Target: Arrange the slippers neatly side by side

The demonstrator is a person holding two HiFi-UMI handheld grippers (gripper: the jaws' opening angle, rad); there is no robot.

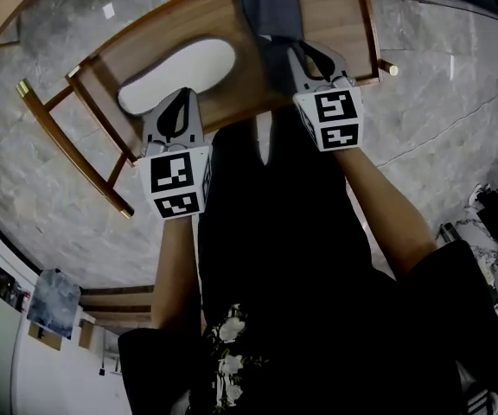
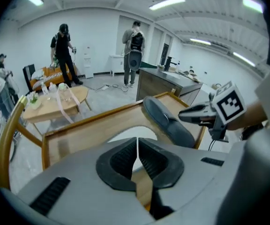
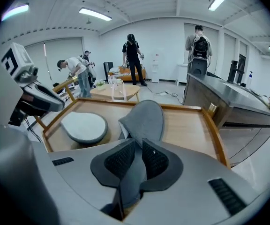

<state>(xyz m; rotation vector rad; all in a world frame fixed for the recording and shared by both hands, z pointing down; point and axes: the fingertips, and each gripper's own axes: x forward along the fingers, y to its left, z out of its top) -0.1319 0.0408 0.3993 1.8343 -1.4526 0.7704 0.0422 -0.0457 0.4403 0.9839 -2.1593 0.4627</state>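
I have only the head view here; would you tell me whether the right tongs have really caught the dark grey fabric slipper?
Observer: Yes. The right gripper view shows the right tongs pinching the heel edge of the dark grey fabric slipper.
Operator: And the left tongs?
Observer: The left tongs are shut, with nothing between them.
Operator: Is anyone close by?
Observer: Several people stand across the room, beyond a low round wooden table.
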